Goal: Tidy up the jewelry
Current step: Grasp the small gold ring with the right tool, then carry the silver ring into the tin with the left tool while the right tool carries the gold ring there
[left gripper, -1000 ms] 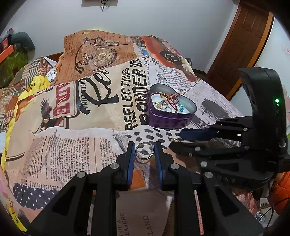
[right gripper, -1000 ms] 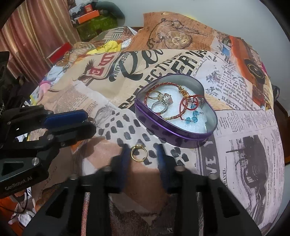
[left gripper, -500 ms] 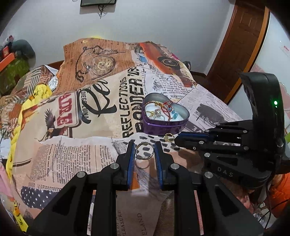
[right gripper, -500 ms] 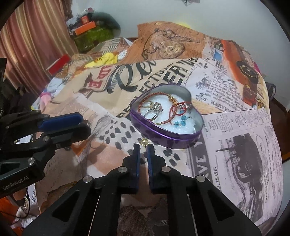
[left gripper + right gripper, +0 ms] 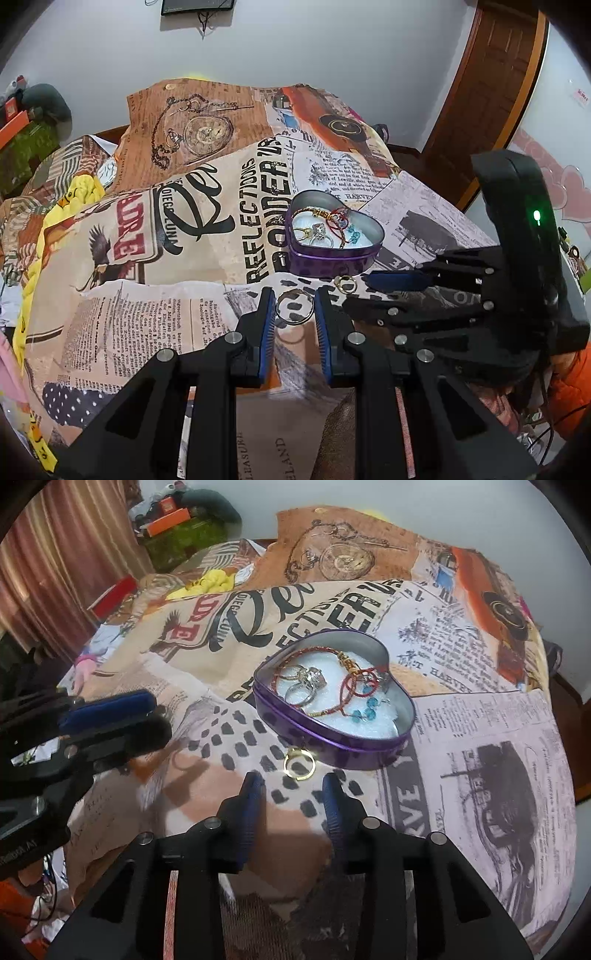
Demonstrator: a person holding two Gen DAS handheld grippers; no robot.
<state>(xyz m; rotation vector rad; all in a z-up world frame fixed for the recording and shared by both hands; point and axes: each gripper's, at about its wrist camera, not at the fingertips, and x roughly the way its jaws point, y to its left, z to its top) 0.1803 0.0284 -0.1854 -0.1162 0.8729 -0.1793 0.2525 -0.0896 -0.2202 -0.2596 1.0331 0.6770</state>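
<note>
Now the right gripper has opened wide again and the gold ring lies free on the cloth, touching the purple heart tin. On the cloth you can read "REFLECTIONS" and "HARVEY"; behind are a white wall and brown door. Left gripper squeezes the silver ring.
</note>
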